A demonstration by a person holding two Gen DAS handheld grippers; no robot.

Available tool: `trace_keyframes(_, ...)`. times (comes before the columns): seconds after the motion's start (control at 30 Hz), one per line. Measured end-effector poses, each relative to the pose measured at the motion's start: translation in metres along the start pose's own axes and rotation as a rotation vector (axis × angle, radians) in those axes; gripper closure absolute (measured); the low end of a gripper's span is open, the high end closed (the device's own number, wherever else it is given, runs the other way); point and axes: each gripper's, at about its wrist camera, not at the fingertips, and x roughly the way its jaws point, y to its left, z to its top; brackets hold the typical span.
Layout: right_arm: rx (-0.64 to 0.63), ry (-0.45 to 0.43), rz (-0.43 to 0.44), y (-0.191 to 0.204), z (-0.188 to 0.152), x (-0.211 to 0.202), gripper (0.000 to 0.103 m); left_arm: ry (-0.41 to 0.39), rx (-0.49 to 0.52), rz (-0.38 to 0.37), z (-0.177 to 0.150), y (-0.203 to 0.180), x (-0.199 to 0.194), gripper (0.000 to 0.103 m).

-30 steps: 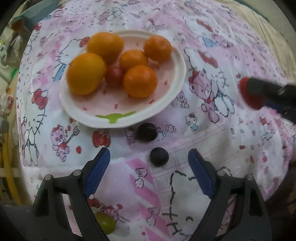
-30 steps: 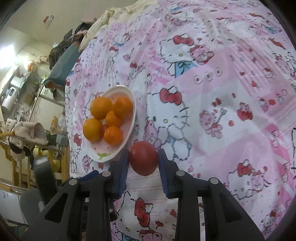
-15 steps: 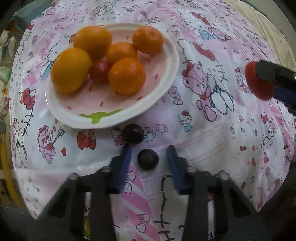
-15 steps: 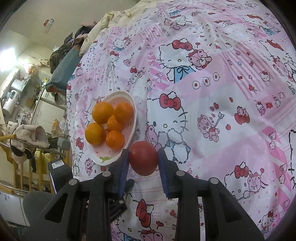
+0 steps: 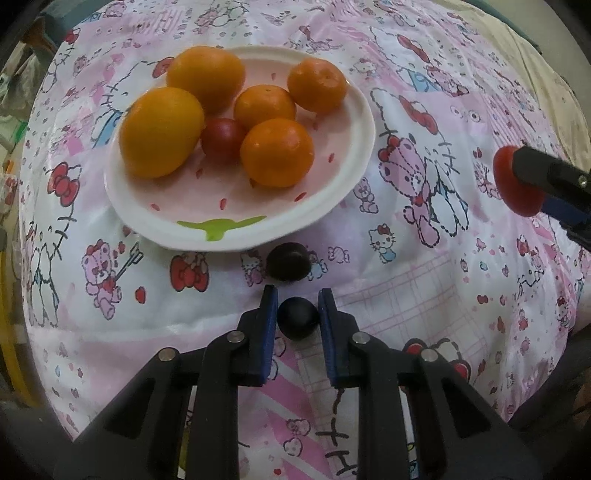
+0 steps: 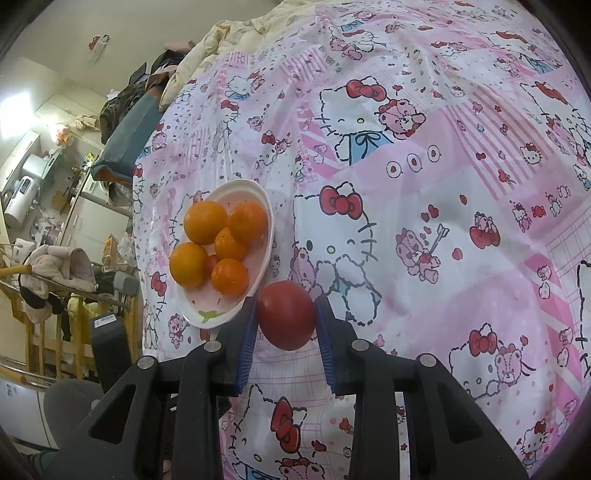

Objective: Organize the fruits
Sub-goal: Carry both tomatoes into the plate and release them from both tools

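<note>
Dark plum [image 5: 297, 318] between left claw [image 5: 295, 315] pads

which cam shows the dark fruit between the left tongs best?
Left wrist: the dark fruit sits centered between the left tongs, unobstructed, with a second dark fruit just beyond. In the right wrist view I can't find it.

Setting: we judge this a lived-in home.
Surface: a pink cartoon-cat cloth [image 6: 424, 192] covers the top we inspect.
Bedding: a cream quilt [image 6: 236, 33] lies bunched at its far end.
Background: we note heaped clothes [image 6: 59, 266], a white appliance [image 6: 18, 199] and cabinets [image 6: 99, 218].
</note>
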Motion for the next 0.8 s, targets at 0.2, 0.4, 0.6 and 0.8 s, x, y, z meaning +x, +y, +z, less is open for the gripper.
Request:
trace_keyframes(0.2,-0.009,0.001,0.005,0.002,0.001,0.000,0.070,-0.053,-0.029,-0.012,-0.008,0.015,-0.019,0.085)
trace_keyframes(0.4,-0.029,0.000,0.023,0.014,0.002,-0.001,0.070,-0.110,-0.085,-0.012,-0.014,0.039,-0.047,0.085)
trace_keyframes(0.6,-0.044,-0.006,0.046,0.022,0.003,-0.004,0.070,-0.180,-0.108,-0.003,-0.005,0.058,-0.079,0.085)
trace_keyframes(0.8,-0.067,-0.009,0.098,0.033,0.005,-0.007,0.070,-0.228,-0.133,0.013,0.010,0.076,-0.099,0.085)
